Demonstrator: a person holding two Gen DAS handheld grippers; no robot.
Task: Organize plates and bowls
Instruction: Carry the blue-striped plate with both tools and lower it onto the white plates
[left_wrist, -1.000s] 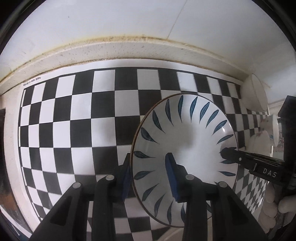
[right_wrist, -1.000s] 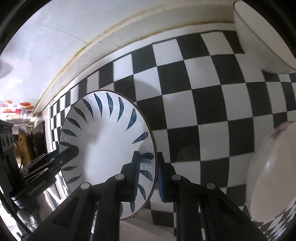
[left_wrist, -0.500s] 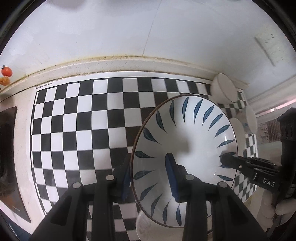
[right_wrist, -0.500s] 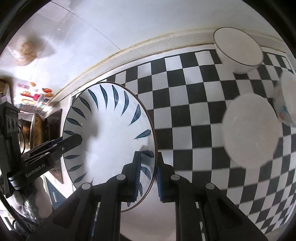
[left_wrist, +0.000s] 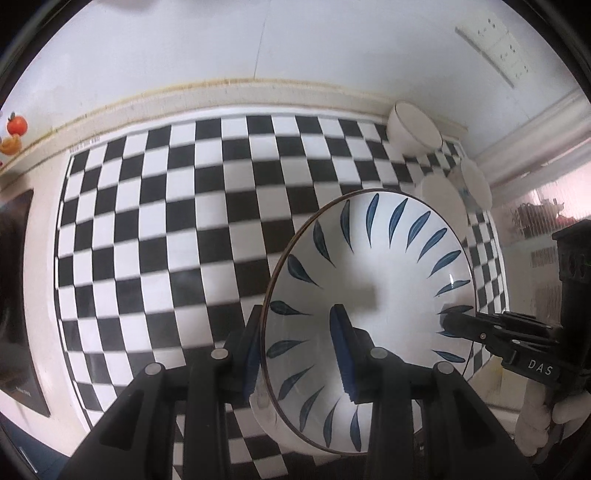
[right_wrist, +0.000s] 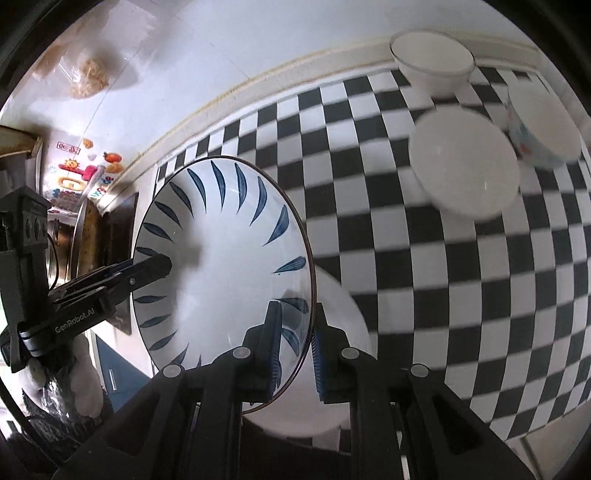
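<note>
A white plate with blue leaf marks is held in the air above the checkered mat, gripped on opposite rims by both grippers. My left gripper is shut on its left rim; it also shows in the right wrist view. My right gripper is shut on the plate's right rim and shows in the left wrist view. Three bowls stand at the mat's far right: a white bowl, a wide white bowl and a patterned bowl.
The black and white checkered mat covers the counter up to a pale wall ledge. A dark stove panel lies at the left. A wall socket sits top right. A white dish shows beneath the plate.
Both grippers have lifted the plate higher and back from the mat; more of the mat, the wall and the three bowls have come into view.
</note>
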